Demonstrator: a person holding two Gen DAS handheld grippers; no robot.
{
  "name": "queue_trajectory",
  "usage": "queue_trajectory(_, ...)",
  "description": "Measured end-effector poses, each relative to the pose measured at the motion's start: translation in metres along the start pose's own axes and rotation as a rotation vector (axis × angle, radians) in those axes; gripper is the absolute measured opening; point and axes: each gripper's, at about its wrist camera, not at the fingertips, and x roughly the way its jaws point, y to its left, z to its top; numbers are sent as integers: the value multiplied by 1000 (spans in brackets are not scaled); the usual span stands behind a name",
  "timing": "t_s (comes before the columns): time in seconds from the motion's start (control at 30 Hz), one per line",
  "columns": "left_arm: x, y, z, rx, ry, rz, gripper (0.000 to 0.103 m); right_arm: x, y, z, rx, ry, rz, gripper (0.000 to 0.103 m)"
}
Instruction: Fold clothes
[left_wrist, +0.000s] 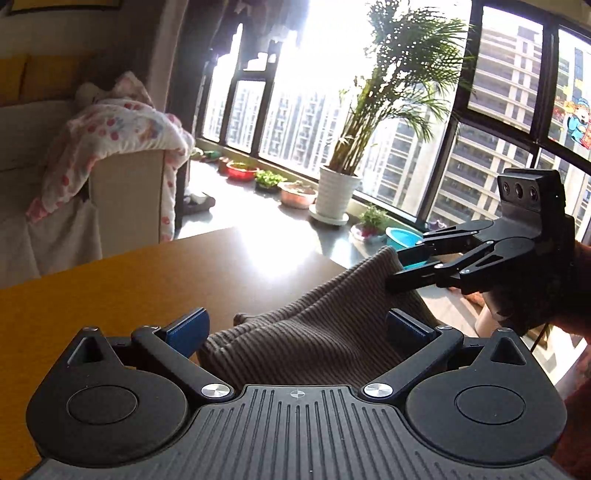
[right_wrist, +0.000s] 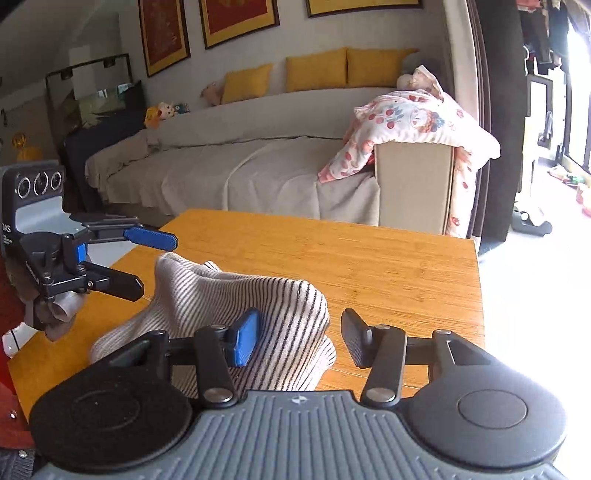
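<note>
Directly ahead of the left gripper (left_wrist: 297, 326), whose blue pads stand wide apart, the striped garment (left_wrist: 317, 332) lies bunched on the wooden table (left_wrist: 110, 288), its cloth filling the gap between the fingers. Beyond and to that tool's right, the right gripper (left_wrist: 395, 271) has its fingers spread either side of the garment's raised edge, apparently not pinching it.

left wrist: low, close, faces window | right wrist: faces sofa | shared: table (left_wrist: 110, 288), striped garment (right_wrist: 236, 295)
</note>
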Motion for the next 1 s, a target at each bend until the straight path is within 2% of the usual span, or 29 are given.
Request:
queue_trajectory(0.07, 16, -1, 1, 13, 41, 33, 103, 20, 2, -1, -27, 41, -38, 49)
queue_trajectory(0.17, 39, -2, 2, 25, 105, 85, 102, 26, -3, -5, 21, 54, -63, 51)
queue_trajectory(0.2, 45, 4, -2, 3, 136, 111, 102, 27, -4, -6, 41, 55, -70, 54)
queue_trajectory(0.23, 50, 10, -6, -29, 163, 125, 102, 28, -6, -7, 60, 57, -77, 61)
queue_trajectory(0.33, 51, 30, -14, -177, 197, 69, 102, 31, -11, -11, 120, 61, -98, 70)
queue_trajectory(0.4, 47, 34, -18, -208, 200, 60, 102, 17, -15, -13, 213, 62, -68, 79)
queue_trajectory(0.43, 45, 34, -20, -208, 198, 64, 102, 5, -18, -17, 291, 63, -28, 87)
queue_trajectory(0.53, 41, 33, -22, -210, 186, 76, 102, -26, -23, -40, 509, 87, 106, 90)
queue_trajectory(0.63, 41, 32, -25, -236, 177, 72, 102, -37, -15, -66, 630, 145, 193, 91)
queue_trajectory(0.77, 41, 34, -29, -285, 165, 62, 102, -26, 8, -92, 719, 212, 302, 89)
queue_trajectory(0.8, 40, 34, -30, -295, 162, 60, 102, -18, 10, -91, 713, 215, 293, 85)
queue_trajectory(0.87, 36, 30, -33, -296, 164, 56, 101, -2, 11, -84, 690, 214, 253, 65)
queue_trajectory(1.0, 17, 10, -43, -258, 171, 51, 97, 26, 1, -66, 664, 193, 192, 63)
